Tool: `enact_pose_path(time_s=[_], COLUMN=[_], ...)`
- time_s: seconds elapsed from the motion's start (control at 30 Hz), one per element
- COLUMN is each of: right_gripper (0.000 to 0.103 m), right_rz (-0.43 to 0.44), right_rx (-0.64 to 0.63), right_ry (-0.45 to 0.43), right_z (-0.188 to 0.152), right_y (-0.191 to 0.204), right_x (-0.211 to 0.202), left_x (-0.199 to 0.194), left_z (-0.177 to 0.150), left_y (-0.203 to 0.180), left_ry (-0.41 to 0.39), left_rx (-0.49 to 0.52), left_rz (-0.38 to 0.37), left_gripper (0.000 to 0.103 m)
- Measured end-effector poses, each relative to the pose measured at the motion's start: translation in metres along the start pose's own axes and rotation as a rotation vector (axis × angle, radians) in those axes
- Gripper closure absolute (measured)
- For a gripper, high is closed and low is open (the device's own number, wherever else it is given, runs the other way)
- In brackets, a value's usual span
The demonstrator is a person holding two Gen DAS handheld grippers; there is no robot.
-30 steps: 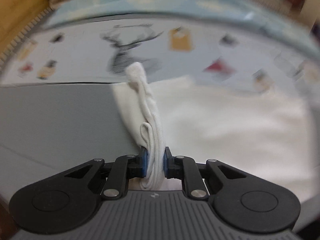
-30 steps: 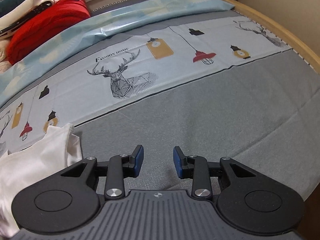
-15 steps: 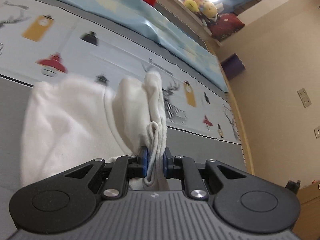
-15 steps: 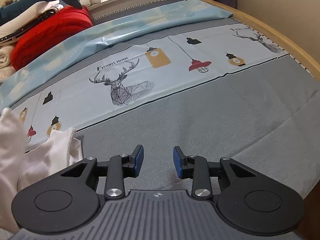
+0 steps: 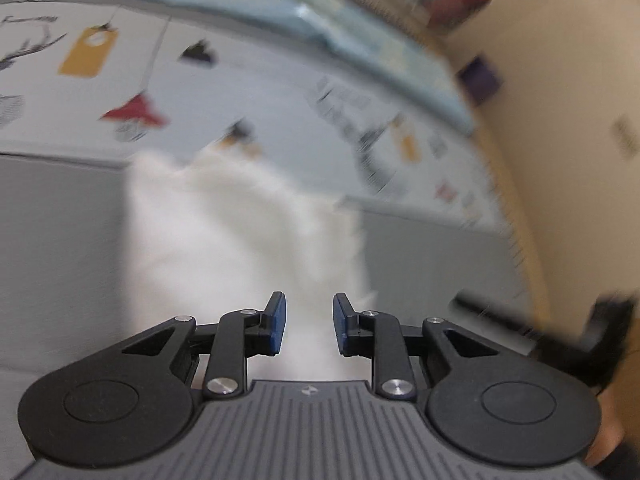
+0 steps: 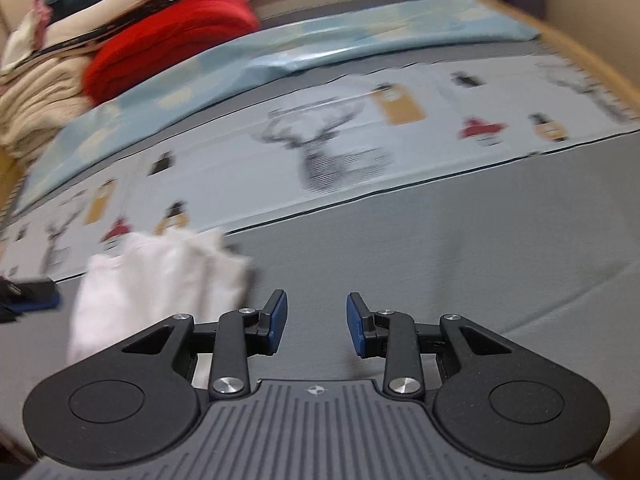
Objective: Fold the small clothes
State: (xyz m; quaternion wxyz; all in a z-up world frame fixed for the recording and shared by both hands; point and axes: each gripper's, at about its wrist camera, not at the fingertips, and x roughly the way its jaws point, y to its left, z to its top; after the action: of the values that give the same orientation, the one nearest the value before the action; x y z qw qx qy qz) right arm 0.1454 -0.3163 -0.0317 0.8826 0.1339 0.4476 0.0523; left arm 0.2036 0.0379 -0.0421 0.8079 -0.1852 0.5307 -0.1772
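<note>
So there's one white garment (image 5: 244, 240) on the bed (image 6: 460, 256), lying on the grey part of the sheet with its far edge reaching up to the printed band — the one with a deer (image 6: 332, 152) and little lanterns on it. It's pretty blurry in both views, so I can't tell how neatly it's folded.

Two hand-held grippers in play. The left hand-held gripper (image 5: 307, 330) sits right over the near end of the garment, its jaws opening; white cloth shows in the gap, but the blue pads aren't pinching it. The right hand-held gripper (image 6: 316, 322) is parted too, with nothing but grey sheet between its fingers — the garment is off to its left, just beside it.

At the head of the bed there's one red blanket (image 6: 168, 44) next to a stack of cream and dark clothes (image 6: 44, 92).
</note>
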Motion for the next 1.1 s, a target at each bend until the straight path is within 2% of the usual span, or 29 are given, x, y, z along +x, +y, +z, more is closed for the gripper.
enact_pose_path(time_s=[0.1,0.2,0.27,0.37,0.47,0.6,0.67,0.73,0.87,0.93,1.0,1.03,1.1], right_gripper=[0.067,0.063,0.062,0.063,0.100,0.100,0.100,0.100,0.100,0.099,0.092,0.092,0.091], right_rz=[0.125,0.230,0.252,0.235,0.216,0.322,0.358,0.323,0.226,0.191,0.151,0.148,0.166], right_rx=[-0.004,-0.028,-0.052,-0.103,-0.146,-0.035,-0.007,-0.028,-0.105,-0.136,-0.170,-0.175,-0.143], right_ry=[0.066,0.154,0.213,0.290,0.268,0.153,0.130,0.148,0.271,0.313,0.351,0.352,0.297], right_z=[-0.004,-0.012,-0.019,-0.030,-0.031,-0.019,-0.017,-0.022,-0.040,-0.045,-0.048,-0.046,-0.037], right_y=[0.024,0.052,0.069,0.089,0.097,0.064,0.045,0.034,0.031,0.037,0.043,0.046,0.045], right_x=[0.011,0.026,0.037,0.051,0.048,0.011,-0.004,-0.005,0.021,0.035,0.045,0.046,0.040], left_x=[0.004,0.000,-0.006,-0.016,-0.017,-0.011,-0.002,0.012,0.053,0.066,0.066,0.061,0.047], left_z=[-0.011,-0.018,-0.023,-0.027,-0.028,-0.033,-0.036,-0.042,-0.064,-0.077,-0.082,-0.080,-0.071], left_y=[0.015,0.027,0.033,0.036,0.026,0.008,0.001,-0.002,0.002,0.004,0.000,0.001,0.006], left_ry=[0.065,0.072,0.070,0.064,0.071,0.093,0.116,0.159,0.311,0.368,0.370,0.359,0.315], left_rx=[0.084,0.124,0.124,0.143,0.181,0.253,0.290,0.321,0.407,0.461,0.506,0.496,0.442], left_rz=[0.070,0.106,0.101,0.077,0.052,0.010,0.006,0.027,0.166,0.204,0.211,0.190,0.140], left_gripper=[0.076,0.076,0.076,0.076,0.076,0.076,0.076,0.076,0.077,0.077,0.076,0.076,0.076])
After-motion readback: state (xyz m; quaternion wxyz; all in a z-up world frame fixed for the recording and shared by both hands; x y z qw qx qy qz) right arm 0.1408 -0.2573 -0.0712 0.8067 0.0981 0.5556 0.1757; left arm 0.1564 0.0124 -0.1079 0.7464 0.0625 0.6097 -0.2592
